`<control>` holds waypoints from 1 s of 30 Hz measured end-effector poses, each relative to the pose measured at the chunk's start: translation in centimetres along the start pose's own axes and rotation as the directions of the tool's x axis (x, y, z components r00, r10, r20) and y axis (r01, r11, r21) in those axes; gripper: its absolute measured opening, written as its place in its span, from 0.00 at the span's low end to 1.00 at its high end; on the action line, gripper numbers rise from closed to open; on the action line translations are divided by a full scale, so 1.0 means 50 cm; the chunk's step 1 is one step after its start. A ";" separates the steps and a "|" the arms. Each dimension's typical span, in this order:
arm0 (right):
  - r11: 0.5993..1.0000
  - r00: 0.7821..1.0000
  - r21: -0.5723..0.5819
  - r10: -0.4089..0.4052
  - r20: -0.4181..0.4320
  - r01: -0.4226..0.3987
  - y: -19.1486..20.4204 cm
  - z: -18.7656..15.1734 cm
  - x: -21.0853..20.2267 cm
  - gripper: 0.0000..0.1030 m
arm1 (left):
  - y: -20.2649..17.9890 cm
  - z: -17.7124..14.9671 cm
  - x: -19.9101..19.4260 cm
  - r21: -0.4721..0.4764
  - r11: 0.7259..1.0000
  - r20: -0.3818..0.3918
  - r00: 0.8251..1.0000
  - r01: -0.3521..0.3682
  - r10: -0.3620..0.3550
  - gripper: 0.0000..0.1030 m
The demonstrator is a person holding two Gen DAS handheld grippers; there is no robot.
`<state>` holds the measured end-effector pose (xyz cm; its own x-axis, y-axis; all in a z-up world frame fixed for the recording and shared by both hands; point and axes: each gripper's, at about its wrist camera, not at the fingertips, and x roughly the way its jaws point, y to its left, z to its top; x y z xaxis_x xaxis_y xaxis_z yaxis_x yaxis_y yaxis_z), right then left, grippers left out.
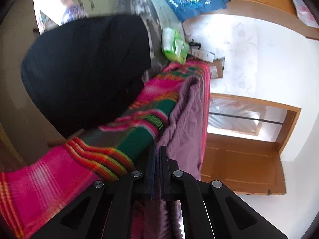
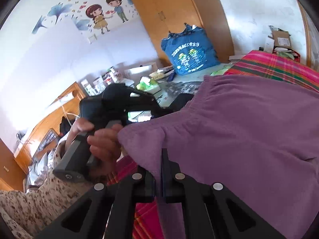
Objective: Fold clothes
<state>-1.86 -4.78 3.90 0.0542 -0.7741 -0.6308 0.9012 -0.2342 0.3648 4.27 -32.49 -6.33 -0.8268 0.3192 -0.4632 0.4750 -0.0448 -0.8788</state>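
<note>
A purple knit garment (image 1: 185, 119) lies over a pink, green and orange plaid cloth (image 1: 147, 93). In the left wrist view my left gripper (image 1: 157, 151) is shut on the garment's edge, and purple fabric shows between the fingers lower down. In the right wrist view my right gripper (image 2: 158, 159) is shut on a fold of the same purple garment (image 2: 239, 129), which fills the right half of that view. A hand (image 2: 103, 139) in a flowered sleeve holds the left gripper's black handle just left of the fold. That gripper's fingertips are hidden behind the fabric.
A black cloth (image 1: 85, 69) lies beyond the plaid cloth. A green tissue pack (image 1: 174, 45) and a blue printed bag (image 2: 187, 53) sit on a cluttered surface behind. A wooden door (image 1: 239, 165) and a wooden wardrobe (image 2: 169, 10) stand against the white walls.
</note>
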 end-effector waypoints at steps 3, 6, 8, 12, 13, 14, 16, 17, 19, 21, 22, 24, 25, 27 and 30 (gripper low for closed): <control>1.000 0.999 -0.002 0.028 -0.034 -0.028 0.014 -0.006 0.024 0.04 | 0.002 0.001 -0.015 0.026 0.999 0.035 0.999 -0.029 0.029 0.03; 0.999 0.996 -0.026 0.029 -0.085 -0.031 0.034 -0.019 0.058 0.04 | 0.009 0.006 -0.012 0.021 0.999 0.024 0.999 -0.029 0.029 0.03; 0.998 0.994 -0.052 0.011 -0.109 -0.017 0.045 -0.030 0.076 0.04 | 0.006 0.006 -0.015 0.036 0.998 0.026 0.999 -0.042 0.041 0.03; 0.999 0.991 -0.051 0.007 -0.130 -0.014 0.041 -0.040 0.090 0.04 | 0.005 0.003 -0.022 0.051 0.997 0.032 0.998 -0.062 0.060 0.03; 0.999 0.991 -0.045 0.010 -0.136 -0.016 0.038 -0.040 0.092 0.04 | 0.005 0.002 -0.023 0.055 0.996 0.034 0.997 -0.067 0.065 0.03; 0.999 0.990 -0.039 0.012 -0.142 -0.018 0.035 -0.041 0.094 0.05 | -0.001 -0.001 -0.023 0.072 0.994 0.034 0.996 -0.082 0.080 0.04; 0.999 0.989 -0.027 0.014 -0.150 -0.018 0.033 -0.048 0.098 0.07 | -0.013 -0.009 -0.027 0.105 0.988 0.046 0.993 -0.114 0.109 0.04; 1.000 0.988 -0.023 0.014 -0.156 -0.017 0.033 -0.052 0.098 0.11 | -0.018 -0.014 -0.032 0.120 0.984 0.058 0.991 -0.131 0.125 0.07; 0.999 0.987 -0.023 0.022 -0.159 -0.026 0.035 -0.057 0.096 0.15 | -0.029 -0.018 -0.046 0.155 0.975 0.082 0.986 -0.157 0.146 0.12; 0.999 0.986 -0.039 0.019 -0.167 -0.026 0.041 -0.062 0.094 0.19 | -0.040 -0.021 -0.063 0.176 0.968 0.117 0.980 -0.177 0.158 0.20; 0.999 0.985 -0.047 0.018 -0.171 -0.026 0.043 -0.065 0.093 0.20 | -0.047 -0.023 -0.075 0.185 0.965 0.141 0.977 -0.186 0.161 0.20; 0.998 0.984 -0.046 0.024 -0.176 -0.032 0.045 -0.071 0.090 0.24 | -0.068 -0.029 -0.085 0.222 0.958 0.160 0.976 -0.184 0.150 0.23; 0.998 0.983 -0.043 0.031 -0.178 -0.040 0.046 -0.073 0.087 0.25 | -0.079 -0.032 -0.085 0.242 0.953 0.157 0.977 -0.179 0.144 0.24; 0.997 0.981 -0.045 0.047 -0.190 -0.056 0.050 -0.080 0.079 0.27 | -0.102 -0.038 -0.064 0.290 0.942 0.090 0.984 -0.172 0.152 0.28; 0.992 0.968 -0.017 0.121 -0.218 -0.128 0.050 -0.090 0.059 0.28 | -0.134 -0.054 -0.015 0.380 0.890 0.030 0.964 -0.254 0.263 0.28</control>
<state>2.46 -5.02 -0.12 0.2554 -0.6500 -0.7157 0.8940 -0.1230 0.4308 2.51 -29.88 0.20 -0.6814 0.2680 -0.6811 0.5182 -0.4804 -0.7076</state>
